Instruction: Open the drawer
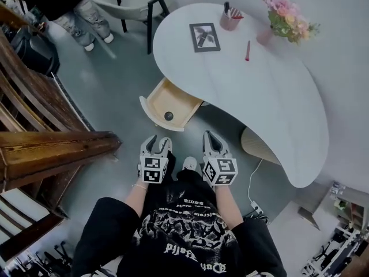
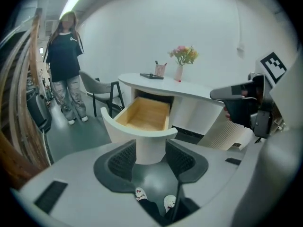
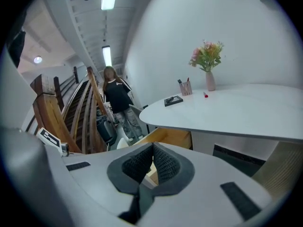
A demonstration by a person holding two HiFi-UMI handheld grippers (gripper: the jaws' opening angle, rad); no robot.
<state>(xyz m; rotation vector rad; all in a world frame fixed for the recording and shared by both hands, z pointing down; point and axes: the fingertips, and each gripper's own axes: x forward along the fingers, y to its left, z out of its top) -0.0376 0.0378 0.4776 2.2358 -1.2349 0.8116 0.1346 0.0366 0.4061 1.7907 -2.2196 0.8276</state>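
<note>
Since the drawer [image 1: 167, 104] already stands pulled well out from under the white worktop [image 1: 259, 91], left of centre in the head view, a further tug could probably drag it off its runners. The left tongs [image 2: 150, 146] are spread and empty. The right tongs [image 3: 152, 148] are pressed together on nothing. Both hang short of the drawer front.

Your desk [image 1: 271, 91] is white, your drawer [image 1: 173, 97] is pale yellow wood inside, and the flowers [image 1: 282, 7] are pink.
</note>
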